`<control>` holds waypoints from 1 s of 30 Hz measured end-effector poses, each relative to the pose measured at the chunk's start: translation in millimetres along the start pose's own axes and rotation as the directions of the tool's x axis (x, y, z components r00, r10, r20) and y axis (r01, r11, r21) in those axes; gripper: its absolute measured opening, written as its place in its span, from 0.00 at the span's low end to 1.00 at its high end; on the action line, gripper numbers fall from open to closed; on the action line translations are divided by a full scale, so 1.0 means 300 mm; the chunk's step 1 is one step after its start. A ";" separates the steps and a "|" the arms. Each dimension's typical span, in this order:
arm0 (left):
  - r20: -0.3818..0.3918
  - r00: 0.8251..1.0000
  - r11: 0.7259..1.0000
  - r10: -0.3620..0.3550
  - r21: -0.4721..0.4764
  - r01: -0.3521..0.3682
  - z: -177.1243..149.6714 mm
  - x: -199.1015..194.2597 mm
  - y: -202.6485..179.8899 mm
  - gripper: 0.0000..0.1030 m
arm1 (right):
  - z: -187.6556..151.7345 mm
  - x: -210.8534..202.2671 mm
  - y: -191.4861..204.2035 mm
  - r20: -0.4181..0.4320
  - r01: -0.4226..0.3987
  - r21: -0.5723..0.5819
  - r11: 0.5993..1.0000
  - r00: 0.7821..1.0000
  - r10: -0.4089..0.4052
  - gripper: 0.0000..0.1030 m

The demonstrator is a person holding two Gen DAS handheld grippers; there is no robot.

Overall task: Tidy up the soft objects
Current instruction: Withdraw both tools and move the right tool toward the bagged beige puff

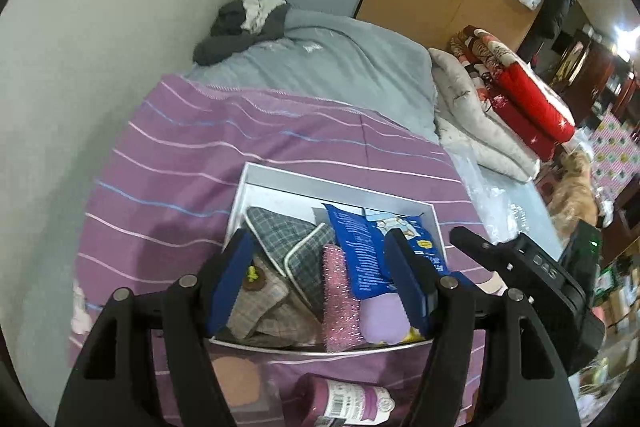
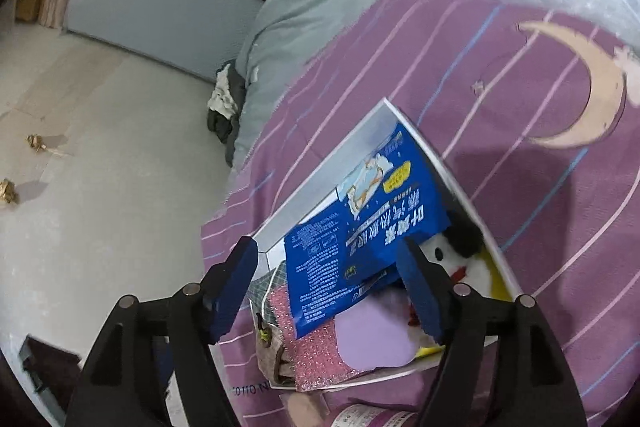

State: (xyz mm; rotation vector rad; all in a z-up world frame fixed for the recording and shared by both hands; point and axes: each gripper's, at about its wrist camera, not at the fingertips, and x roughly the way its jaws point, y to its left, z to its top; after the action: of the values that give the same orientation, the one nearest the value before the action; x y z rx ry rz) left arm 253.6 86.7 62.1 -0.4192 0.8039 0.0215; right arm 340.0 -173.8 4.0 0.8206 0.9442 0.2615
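Mid-sort, by the look of it: most soft things already in the white box [image 1: 240, 203], which sits on the purple striped bedspread [image 1: 168, 163] of the bed, one rolled item left outside

Largest in the box: blue packet [image 2: 360, 227], lying slanted across the box's far half, long axis running from the far corner down toward the near edge in the right wrist view, printed face up, one end propped on the box wall, so tilted rather than flat

Beside it toward the box's left wall: grey plaid cloth [image 1: 280, 231], folded, and a checked pouch [image 1: 260, 303] under it

Between the plaid and the packet: pink glitter sponge [image 1: 340, 299], long axis pointing from near rim to far wall

At the box's near right corner: lilac pad [image 2: 372, 339], partly under the packet, with a white plush toy [image 2: 468, 263] against the right wall

Just outside the box's near rim: purple labelled roll [image 1: 352, 401], lying on its side, long axis along the rim

Left tongs [image 1: 320, 287] above the box's near half, spread wide, holding nothing

Right tongs [image 2: 332, 291] likewise wide and empty, straddling the packet's lower end without pressing it

Next move, probably: dropping to the roll, closing across its short width, lifting it over the rim into the box
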 end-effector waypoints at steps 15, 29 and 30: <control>-0.102 0.994 1.000 0.028 -0.011 -0.030 -0.021 -0.028 0.006 0.67 | -0.088 -0.086 0.157 -0.056 0.152 -0.260 0.954 0.984 -0.172 0.70; -0.221 0.974 0.985 -0.044 -0.172 0.006 -0.093 -0.031 0.241 0.67 | -0.254 0.037 0.249 -0.243 0.149 -0.488 0.860 0.923 -0.298 0.70; -0.232 0.972 0.983 -0.046 -0.182 0.004 -0.097 -0.029 0.251 0.67 | -0.266 0.051 0.251 -0.260 0.143 -0.496 0.856 0.917 -0.304 0.70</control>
State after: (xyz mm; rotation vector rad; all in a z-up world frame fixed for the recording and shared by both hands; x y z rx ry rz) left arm 214.2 146.1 23.6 -0.6113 1.0355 0.0211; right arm 295.6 -74.3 23.6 0.2104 1.2200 0.4111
